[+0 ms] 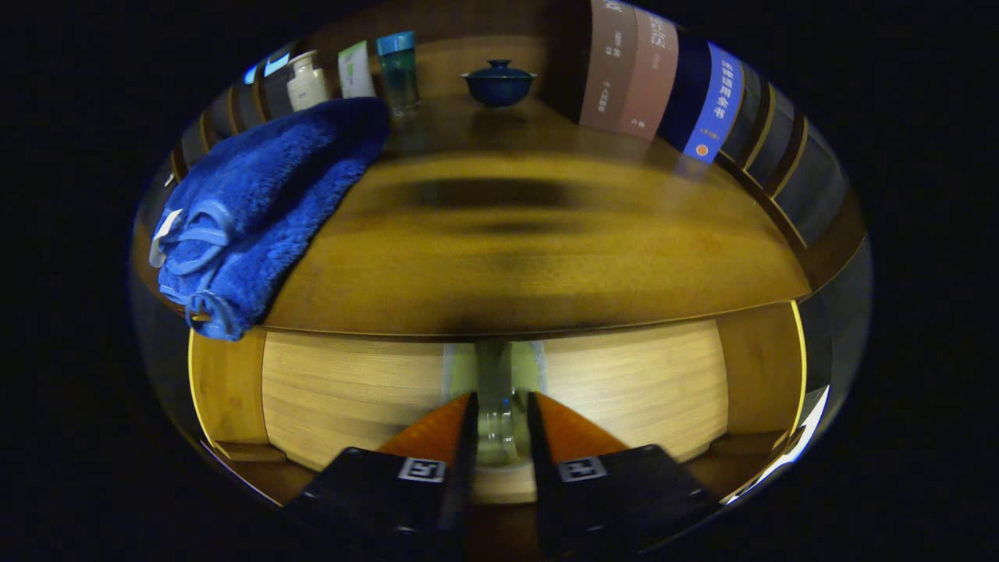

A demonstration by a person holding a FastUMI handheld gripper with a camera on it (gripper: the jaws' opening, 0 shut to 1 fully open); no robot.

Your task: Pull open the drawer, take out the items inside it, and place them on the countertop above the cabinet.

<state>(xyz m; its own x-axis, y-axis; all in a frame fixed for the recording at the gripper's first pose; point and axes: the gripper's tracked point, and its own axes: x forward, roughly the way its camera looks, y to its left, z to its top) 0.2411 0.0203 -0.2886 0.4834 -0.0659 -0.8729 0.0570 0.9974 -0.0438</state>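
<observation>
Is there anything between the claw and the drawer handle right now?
No. The claw already has its fingers on either side of the drawer handle, which runs upright on the drawer front just under the countertop. Whether both fingers press on it cannot be told.

The pale wooden drawer [624, 390] sits under the countertop [546, 257], its clear handle [497, 406] between the jaws.

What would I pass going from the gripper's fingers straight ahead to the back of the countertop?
Gripper, fingers closed on the clear drawer handle → light wooden drawer front → bare wooden countertop → dark blue lidded bowl.
</observation>
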